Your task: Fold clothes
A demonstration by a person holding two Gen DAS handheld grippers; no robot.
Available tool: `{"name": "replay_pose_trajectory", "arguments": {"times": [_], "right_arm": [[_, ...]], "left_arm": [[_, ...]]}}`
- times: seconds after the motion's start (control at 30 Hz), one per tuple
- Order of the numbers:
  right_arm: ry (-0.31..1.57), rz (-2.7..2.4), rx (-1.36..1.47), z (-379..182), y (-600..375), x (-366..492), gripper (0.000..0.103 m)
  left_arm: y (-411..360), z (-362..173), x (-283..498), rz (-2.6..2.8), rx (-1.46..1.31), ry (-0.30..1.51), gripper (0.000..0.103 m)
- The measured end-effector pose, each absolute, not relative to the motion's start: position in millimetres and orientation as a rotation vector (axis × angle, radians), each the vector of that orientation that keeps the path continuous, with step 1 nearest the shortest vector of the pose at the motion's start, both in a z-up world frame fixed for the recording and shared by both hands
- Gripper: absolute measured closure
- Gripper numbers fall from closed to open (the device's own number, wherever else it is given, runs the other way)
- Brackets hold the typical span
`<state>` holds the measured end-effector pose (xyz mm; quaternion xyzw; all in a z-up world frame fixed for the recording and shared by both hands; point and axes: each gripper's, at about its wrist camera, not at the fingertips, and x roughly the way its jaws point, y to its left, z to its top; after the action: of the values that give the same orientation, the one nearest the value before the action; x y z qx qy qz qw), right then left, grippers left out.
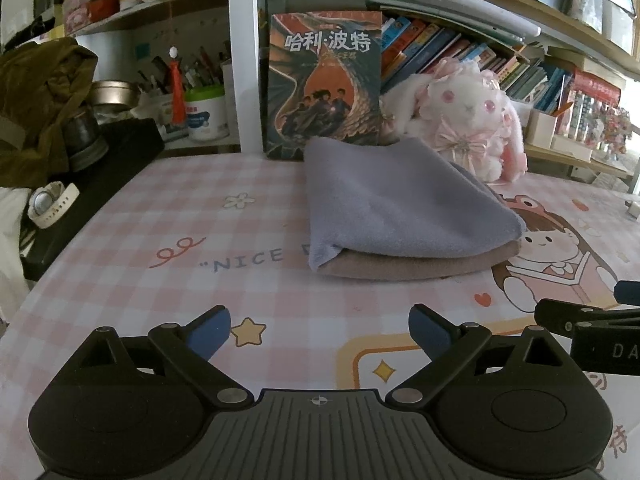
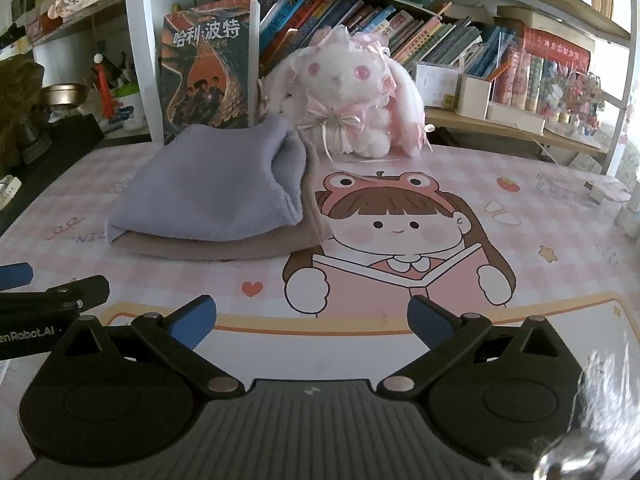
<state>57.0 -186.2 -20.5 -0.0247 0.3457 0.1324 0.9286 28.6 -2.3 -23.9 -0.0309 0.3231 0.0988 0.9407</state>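
Observation:
A folded lilac-grey cloth [image 1: 400,204] lies on top of a folded beige cloth [image 1: 420,266] on the pink checked table mat [image 1: 160,300]. The stack also shows in the right wrist view, lilac cloth [image 2: 216,196] over beige cloth [image 2: 224,246]. My left gripper [image 1: 320,330] is open and empty, above the mat in front of the stack. My right gripper [image 2: 312,320] is open and empty, to the right of the left one and in front of the stack. Part of the right gripper shows at the edge of the left wrist view [image 1: 592,324].
A standing book [image 1: 324,80] and a white plush rabbit [image 1: 468,128] sit right behind the stack. Shelves of books [image 2: 420,28] line the back. A black box with a white watch [image 1: 52,204] sits at the left edge, beside an olive garment [image 1: 36,100].

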Motion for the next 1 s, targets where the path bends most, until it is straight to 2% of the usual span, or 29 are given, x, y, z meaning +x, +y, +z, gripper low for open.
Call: {"name": "replay_pose_trajectory", "arguments": {"times": [1.0], "right_arm": [[0.727,0.254,-0.031,-24.2,-186.0,55.9,0.000]], "left_arm": [[0.3,-24.5,29.9,0.199,-0.086,0.666,0.005]]}}
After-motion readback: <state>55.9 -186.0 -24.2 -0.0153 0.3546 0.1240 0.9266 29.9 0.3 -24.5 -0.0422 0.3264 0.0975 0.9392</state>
